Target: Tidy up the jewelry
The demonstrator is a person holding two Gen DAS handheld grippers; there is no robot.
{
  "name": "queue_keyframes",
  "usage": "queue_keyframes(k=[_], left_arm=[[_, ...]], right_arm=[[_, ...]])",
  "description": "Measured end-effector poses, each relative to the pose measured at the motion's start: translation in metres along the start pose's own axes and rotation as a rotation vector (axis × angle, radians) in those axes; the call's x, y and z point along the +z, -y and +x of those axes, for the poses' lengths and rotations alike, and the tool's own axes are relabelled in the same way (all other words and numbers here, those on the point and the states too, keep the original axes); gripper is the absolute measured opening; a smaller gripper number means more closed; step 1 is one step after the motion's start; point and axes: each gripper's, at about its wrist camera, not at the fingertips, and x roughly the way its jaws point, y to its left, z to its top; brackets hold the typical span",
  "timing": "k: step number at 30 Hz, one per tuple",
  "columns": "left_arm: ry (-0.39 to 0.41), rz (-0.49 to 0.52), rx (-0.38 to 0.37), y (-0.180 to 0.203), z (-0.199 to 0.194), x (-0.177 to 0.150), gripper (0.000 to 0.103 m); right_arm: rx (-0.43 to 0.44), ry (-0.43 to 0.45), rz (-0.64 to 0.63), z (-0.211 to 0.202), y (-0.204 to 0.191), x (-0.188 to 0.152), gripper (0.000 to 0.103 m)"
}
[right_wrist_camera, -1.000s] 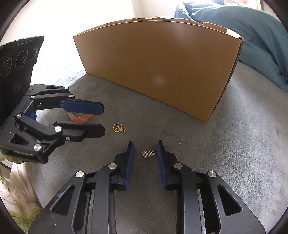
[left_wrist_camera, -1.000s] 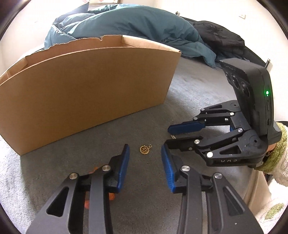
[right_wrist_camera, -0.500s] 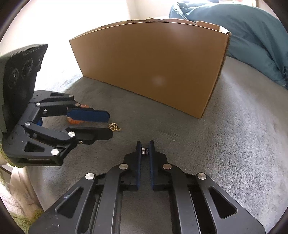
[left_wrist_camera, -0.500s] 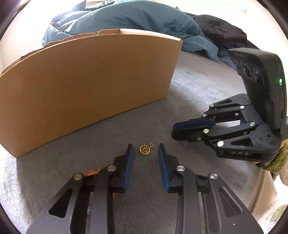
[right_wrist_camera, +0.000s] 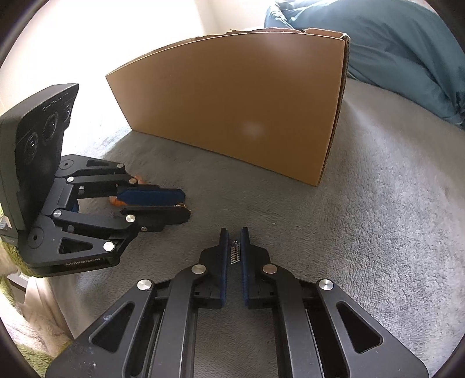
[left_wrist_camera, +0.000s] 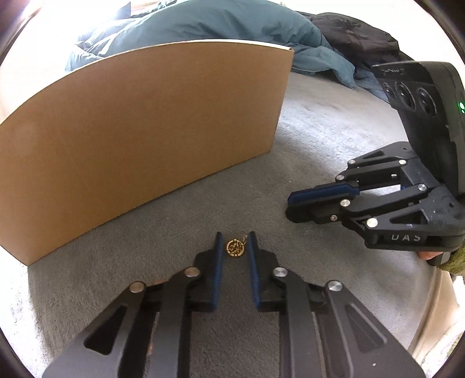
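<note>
Gold openwork pendant point(left_wrist_camera: 234, 248) between blue-padded black fingers point(left_wrist_camera: 216, 270); silver ridged jewelry piece point(right_wrist_camera: 234, 253) between blue pads point(right_wrist_camera: 223, 261); tan box point(left_wrist_camera: 145, 130), grey carpet point(left_wrist_camera: 319, 139), teal duvet point(left_wrist_camera: 218, 26) beyond

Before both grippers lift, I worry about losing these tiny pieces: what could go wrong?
1. The left gripper straddles the gold pendant, not yet clamped; flat on soft blanket, it may slip out.
2. The right gripper looks shut on a thin silver bar piece; it could twist free.
3. Box walls are tall; carried pieces might snag.
</note>
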Motion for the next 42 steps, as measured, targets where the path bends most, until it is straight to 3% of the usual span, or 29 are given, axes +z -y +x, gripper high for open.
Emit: queue_keyframes(k=[12,21,24,26,27,42], left_arm=[[0.032,0.007,0.007,0.0,-0.014,-0.003,0.012],[0.096,-0.083,-0.026,-0.021,-0.044,-0.001,0.012],[0.089,-0.105,-0.017,-0.027,-0.043,-0.003,0.012],[0.08,-0.104,-0.01,-0.027,-0.041,-0.005,0.012],[0.08,-0.103,-0.009,-0.026,-0.041,-0.004,0.012],[0.067,-0.109,0.003,-0.023,-0.032,-0.004,0.012]], right_arm=[[0.004,0.002,0.003,0.002,0.001,-0.001,0.006],[0.013,0.002,0.01,0.002,0.001,-0.001,0.007],[0.021,0.014,0.009,-0.004,0.001,0.001,0.016],[0.016,0.028,0.004,-0.01,0.001,0.002,0.031],[0.012,0.038,-0.001,-0.013,0.0,0.002,0.032],[-0.01,-0.001,-0.075,-0.008,-0.013,-0.002,0.031]])
